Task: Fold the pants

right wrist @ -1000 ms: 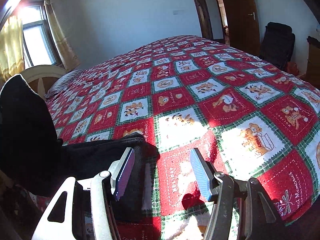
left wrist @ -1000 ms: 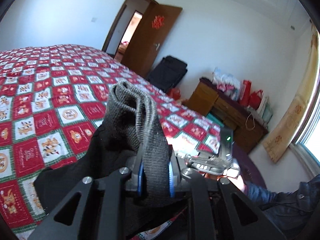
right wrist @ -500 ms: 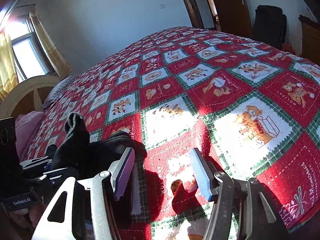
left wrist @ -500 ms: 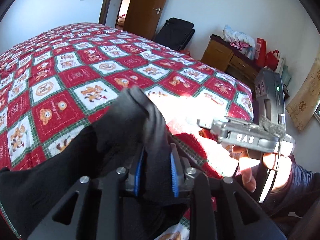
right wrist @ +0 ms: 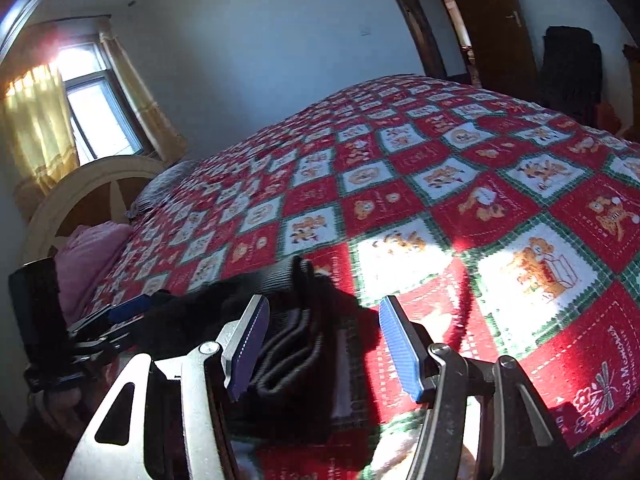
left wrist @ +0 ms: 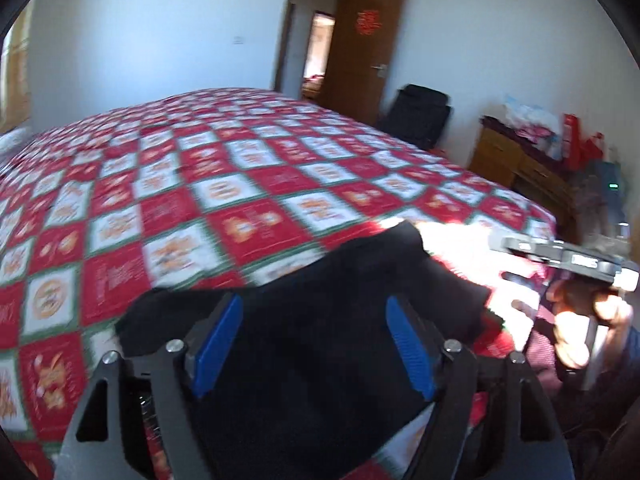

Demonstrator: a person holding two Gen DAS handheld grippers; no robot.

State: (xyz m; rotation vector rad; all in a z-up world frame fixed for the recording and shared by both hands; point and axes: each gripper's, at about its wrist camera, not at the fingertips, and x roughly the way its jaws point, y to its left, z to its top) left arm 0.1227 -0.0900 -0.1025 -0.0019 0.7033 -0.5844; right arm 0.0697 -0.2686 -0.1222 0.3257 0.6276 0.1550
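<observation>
Pants (left wrist: 360,320) one dark bundle, lying across left gripper (left wrist: 314,344), its blue pads just sprung apart, cloth loose between | right view: pants (right wrist: 288,320) folded, ribbed band running away along inner pad; right gripper (right wrist: 322,344) apart, on bedspread (right wrist: 440,168)

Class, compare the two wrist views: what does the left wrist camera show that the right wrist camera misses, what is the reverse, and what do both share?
Left wrist only: the wooden dresser with red bags.

Right wrist only: the sunlit window with yellow curtains, the pink pillow and the pants' stacked ribbed cuffs.

Both: the black knit pants on the red-and-white patchwork bedspread, and the brown door.
</observation>
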